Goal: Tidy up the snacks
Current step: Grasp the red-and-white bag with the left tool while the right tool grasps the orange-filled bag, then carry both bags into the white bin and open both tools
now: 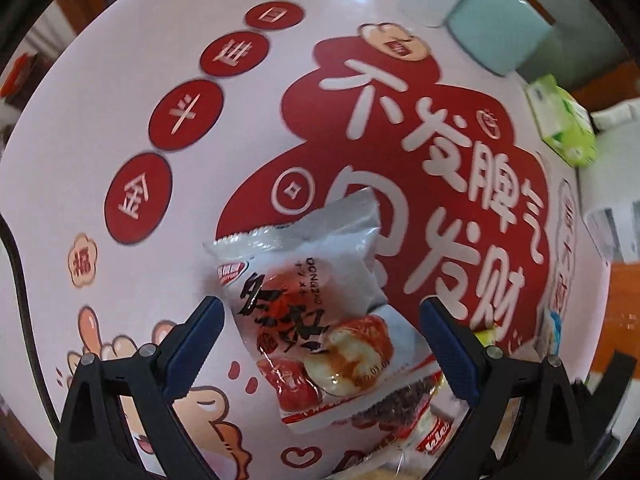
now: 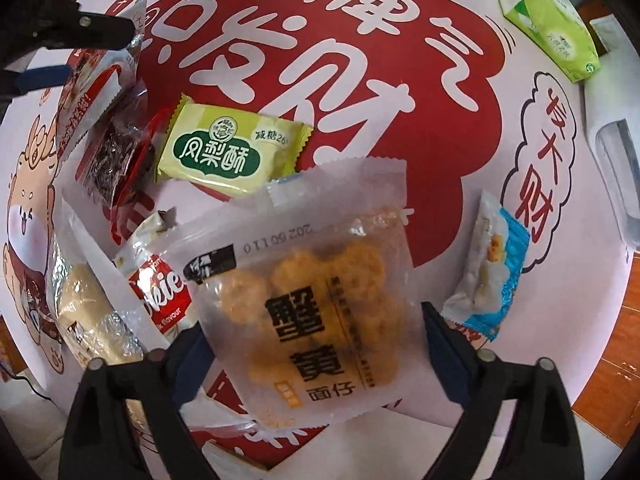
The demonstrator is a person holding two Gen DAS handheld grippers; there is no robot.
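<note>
while both grippers gape, the left gripper [image 1: 318,344] frames a white, red-printed date snack packet [image 1: 320,320].

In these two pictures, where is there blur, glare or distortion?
Left wrist view: fisheye bends the tablecloth print; the blue cup at the rim is soft; glare on the date snack packet. Right wrist view: centre sharp, crab-roe snack packet text readable; shine on the clear wrapper at left.

At my twelve o'clock the clear crab-roe noodle snack packet [image 2: 316,312] reads 蟹黄面仔 and 20260110. At eleven, the green pineapple cake packet [image 2: 232,152] reads 凤梨酥. The tablecloth [image 2: 440,92] says 发财.
</note>
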